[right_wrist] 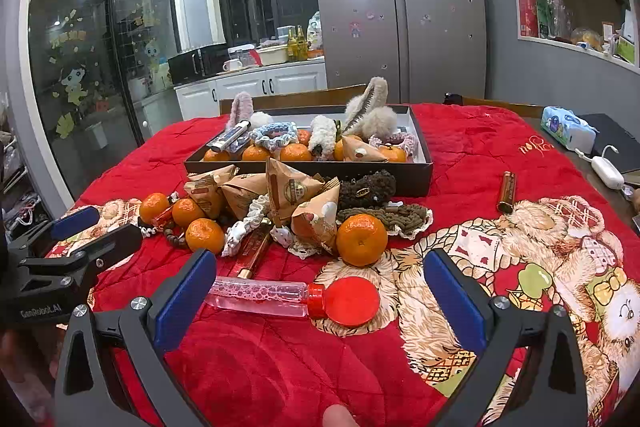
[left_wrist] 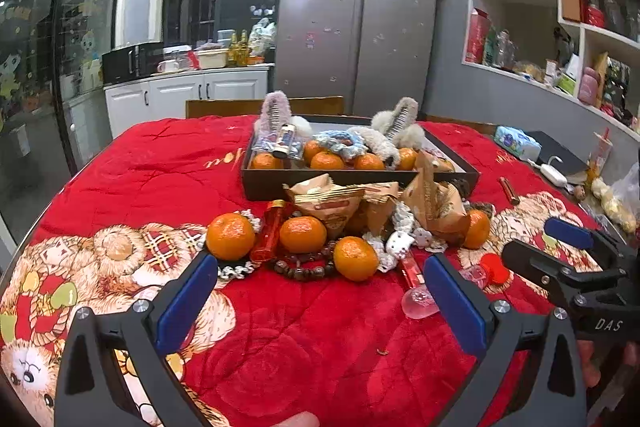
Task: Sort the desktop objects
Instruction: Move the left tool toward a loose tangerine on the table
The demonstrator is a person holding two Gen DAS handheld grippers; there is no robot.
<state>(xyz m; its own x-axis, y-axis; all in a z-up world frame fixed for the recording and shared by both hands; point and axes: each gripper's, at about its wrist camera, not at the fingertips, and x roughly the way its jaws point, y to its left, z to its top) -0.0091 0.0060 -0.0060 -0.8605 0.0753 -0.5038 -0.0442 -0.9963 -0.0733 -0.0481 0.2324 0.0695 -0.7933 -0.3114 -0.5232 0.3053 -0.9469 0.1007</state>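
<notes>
From the left wrist camera, the left gripper (left_wrist: 320, 291) hangs over the red blanket (left_wrist: 280, 339) with its blue pads (left_wrist: 188, 299) wide apart and nothing between them. A pile of things lies in the middle of the blanket: round oranges (left_wrist: 230, 235), brown paper snack packs (left_wrist: 332, 203), a string of dark beads (left_wrist: 308, 263), a small red bottle (left_wrist: 270, 231) and a little white cat charm (left_wrist: 400, 242). Behind the pile, near the far edge, sits a dark tray (left_wrist: 320, 185) holding more oranges and fluffy hair clips (left_wrist: 400, 119). The right gripper (left_wrist: 560, 251) shows at the right edge, and white letters on it read "DAS". Gold writing on the blanket left of the tray is upside down; it may say "you".

From the right wrist camera, the right gripper (right_wrist: 320, 291) is also wide apart and holds nothing. A clear bubble tube (right_wrist: 260, 297) with a big red cap (right_wrist: 348, 301) lies flat on the blanket just ahead of the pads. A gold battery (right_wrist: 507, 193) lies alone toward the right edge, well apart from the pile. A blue tissue pack (right_wrist: 568, 129) sits at the far right corner. The left gripper (right_wrist: 92, 231) at the left edge reads "GenRobot.AI".
</notes>
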